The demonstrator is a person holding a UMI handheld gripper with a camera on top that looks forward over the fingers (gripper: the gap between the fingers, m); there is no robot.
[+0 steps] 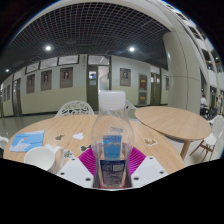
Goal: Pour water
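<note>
A clear plastic water bottle (112,135) with a white cap and a blue label stands upright between my fingers, over a round wooden table (80,128). My gripper (112,160) is shut on the bottle: both pink pads (88,160) press on its lower sides. A white cup (41,157) stands on the table to the left of the fingers, near the table's front edge.
A blue packet (27,140) lies at the table's left. Small white bits (78,136) lie on the table top. A second round wooden table (172,122) stands to the right with white chairs (74,108) about. A wall with framed pictures lies beyond.
</note>
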